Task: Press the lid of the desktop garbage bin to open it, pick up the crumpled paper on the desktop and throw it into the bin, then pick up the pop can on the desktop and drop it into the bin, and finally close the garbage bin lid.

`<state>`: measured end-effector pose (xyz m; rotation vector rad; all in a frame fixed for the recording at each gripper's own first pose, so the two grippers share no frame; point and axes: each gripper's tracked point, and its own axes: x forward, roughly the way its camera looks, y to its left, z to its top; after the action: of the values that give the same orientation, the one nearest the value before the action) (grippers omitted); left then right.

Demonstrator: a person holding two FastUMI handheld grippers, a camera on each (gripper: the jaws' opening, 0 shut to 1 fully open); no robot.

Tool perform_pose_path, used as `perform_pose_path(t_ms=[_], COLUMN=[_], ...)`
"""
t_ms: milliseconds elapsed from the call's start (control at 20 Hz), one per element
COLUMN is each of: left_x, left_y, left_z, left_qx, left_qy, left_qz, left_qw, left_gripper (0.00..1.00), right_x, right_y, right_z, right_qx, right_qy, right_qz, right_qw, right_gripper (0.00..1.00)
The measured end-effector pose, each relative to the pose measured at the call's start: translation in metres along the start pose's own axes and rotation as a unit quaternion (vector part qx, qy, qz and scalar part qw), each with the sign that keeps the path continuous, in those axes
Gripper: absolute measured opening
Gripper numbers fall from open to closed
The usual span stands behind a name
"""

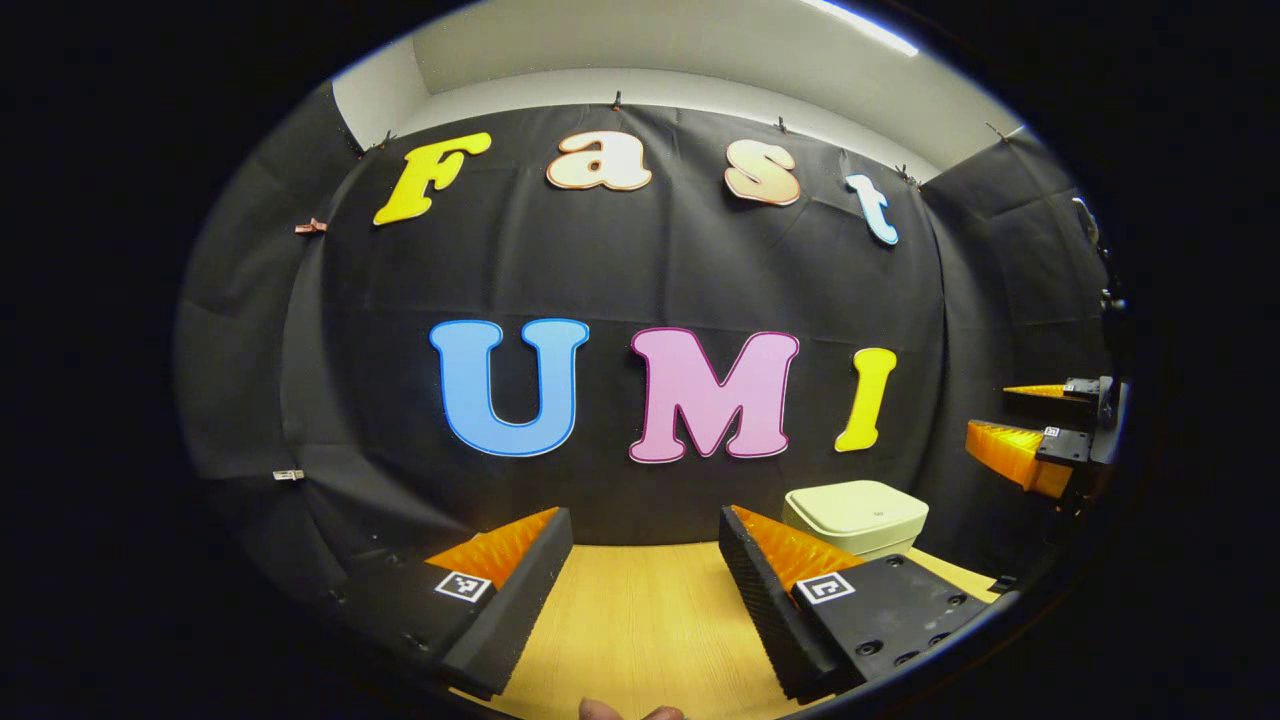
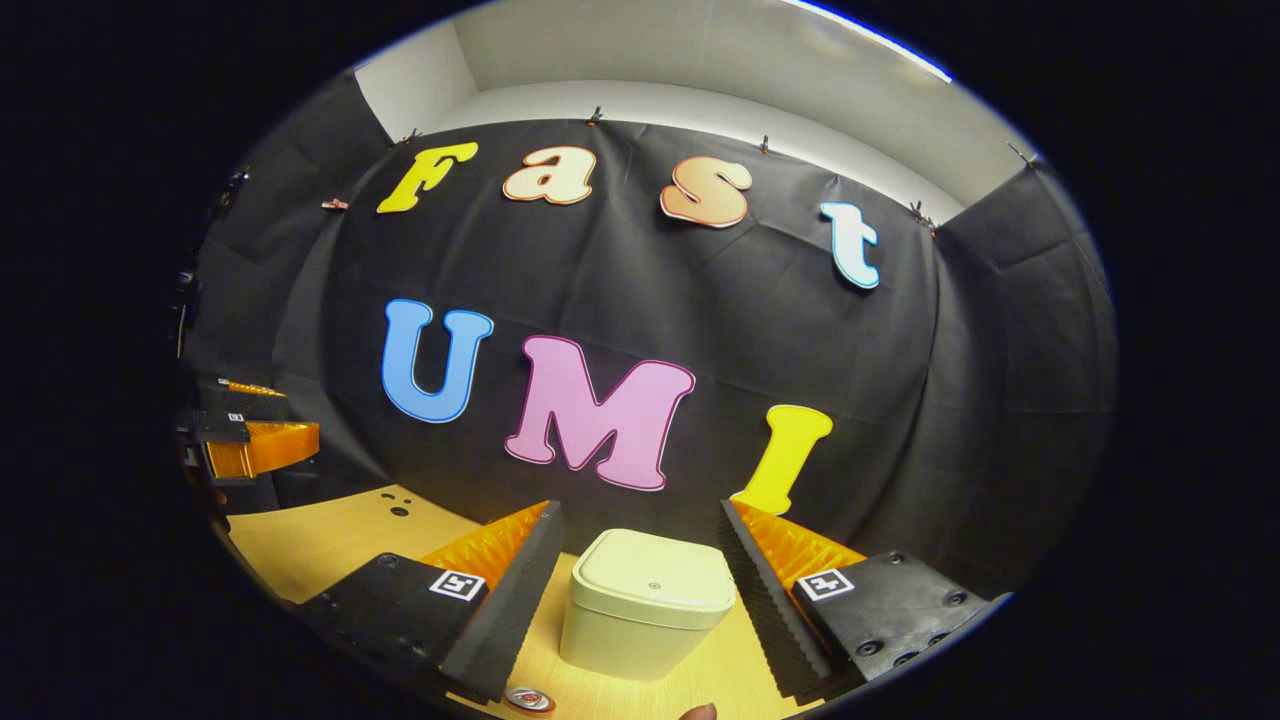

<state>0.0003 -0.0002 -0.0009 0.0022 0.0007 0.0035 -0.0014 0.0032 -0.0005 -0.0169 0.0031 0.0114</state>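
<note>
Your left claw (image 1: 640, 590) hangs above the bench (image 1: 640, 620) with its fingers spread wide and nothing between them, just bare wood grain. The bin (image 1: 856, 517) sits ahead and to the right of this claw, partly hidden behind its right finger, with the lid down flat. Farther right, near the edge of the left gripper view, your right claw (image 1: 1030, 430) is held up in the air, well above the bench.

Your right claw (image 2: 640, 585) is also released, its fingers standing apart. The bin (image 2: 648, 603) lies straight ahead of it, framed between the two fingers but beyond their tips, so neither finger touches it. Its lid (image 2: 655, 580) is closed and carries a small round mark near the middle. Just below this claw's left finger, at the near edge of the bench (image 2: 320, 545), you can see the round top of the can (image 2: 529, 699), mostly cut off. Off to the left, your left claw (image 2: 255, 430) floats above the bench, well apart from the bin. A fingertip (image 2: 698, 712) of your hand peeks in at the bottom of the right gripper view.
</note>
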Motion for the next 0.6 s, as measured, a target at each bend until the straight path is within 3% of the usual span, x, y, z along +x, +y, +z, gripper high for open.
perform_pose_path(t_ms=[150,250,500,600], left_x=[0.0,0.0,0.002,0.004], left_y=[0.001,0.001,0.003,0.004], left_z=[0.002,0.001,-0.001,-0.001], left_qx=[-0.001,-0.003,-0.008,-0.01], left_qy=[-0.005,-0.006,0.0,0.002], left_qz=[0.003,0.004,0.011,0.015], left_qw=[1.0,1.0,1.0,1.0], left_gripper=[0.95,0.95,0.95,0.95], right_x=[0.001,0.0,0.006,0.011], right_y=[-0.003,0.005,0.005,0.005], right_z=[0.003,0.003,-0.019,-0.015], right_qx=[-0.01,-0.01,0.002,0.024], right_qy=[-0.006,-0.008,0.04,0.033], right_qz=[-0.009,0.006,0.017,0.024], right_qw=[1.0,1.0,0.999,0.999], right_gripper=[0.97,0.93,0.11,0.06])
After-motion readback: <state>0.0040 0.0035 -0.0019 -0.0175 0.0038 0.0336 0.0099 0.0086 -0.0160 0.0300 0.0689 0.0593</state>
